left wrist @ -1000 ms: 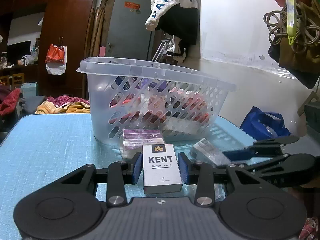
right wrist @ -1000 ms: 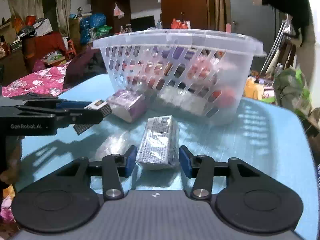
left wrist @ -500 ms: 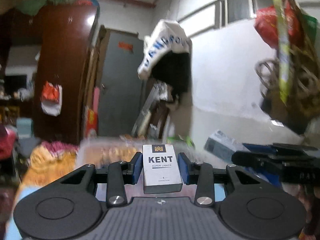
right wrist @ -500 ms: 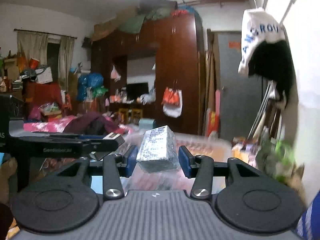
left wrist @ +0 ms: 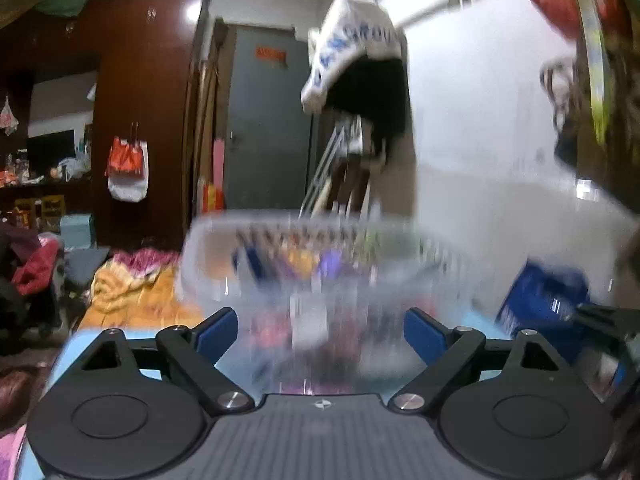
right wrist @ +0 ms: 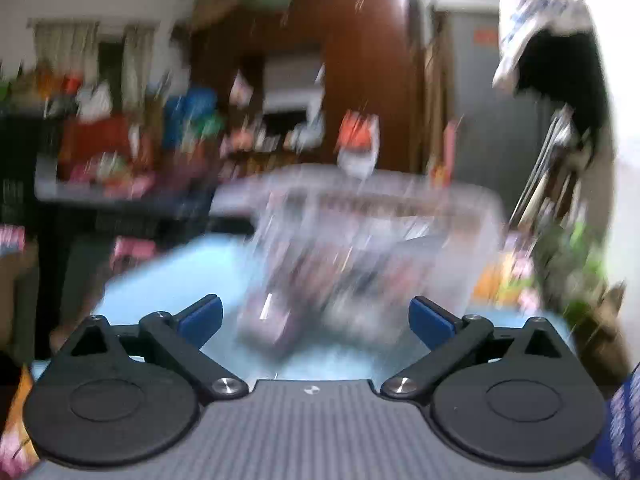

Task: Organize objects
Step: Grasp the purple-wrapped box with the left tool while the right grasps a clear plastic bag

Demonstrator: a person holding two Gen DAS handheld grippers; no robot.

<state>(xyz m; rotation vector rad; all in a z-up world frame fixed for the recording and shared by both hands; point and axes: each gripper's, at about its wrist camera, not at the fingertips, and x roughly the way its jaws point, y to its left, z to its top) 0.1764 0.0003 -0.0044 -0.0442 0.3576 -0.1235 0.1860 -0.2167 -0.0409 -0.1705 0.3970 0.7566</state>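
Table (right wrist: 168, 276): pale blue top, recorded below and ahead of both tongs; mostly bare on the near left side in the right wrist view.

Basket (left wrist: 304, 240): clear slotted plastic, standing on the table directly ahead of both tongs, its rim just above the level of the fingertips. Coloured packs were seen through the wall, blurred; individual items could not be told apart. It was judged to be the collecting place, already well filled.

Left gripper (left wrist: 320, 330): jaws recorded as having just been opening, standing wide apart, with nothing between the blue pads (left wrist: 218, 330). Its load was judged to have been released toward the basket; where that load came to rest could not be told.

Right gripper (right wrist: 316, 320): jaws likewise just opened and standing wide, with no item pressed between them.

Purple pack (right wrist: 268, 324): blurred, seen ahead of the right gripper between its spread fingers, apparently outside the basket at its foot. Whether it lay on the table or was falling could not be told.

Remaining work, as judged: the purple pack and any other loose items by the basket foot were yet to be collected; further count was prevented by blur.
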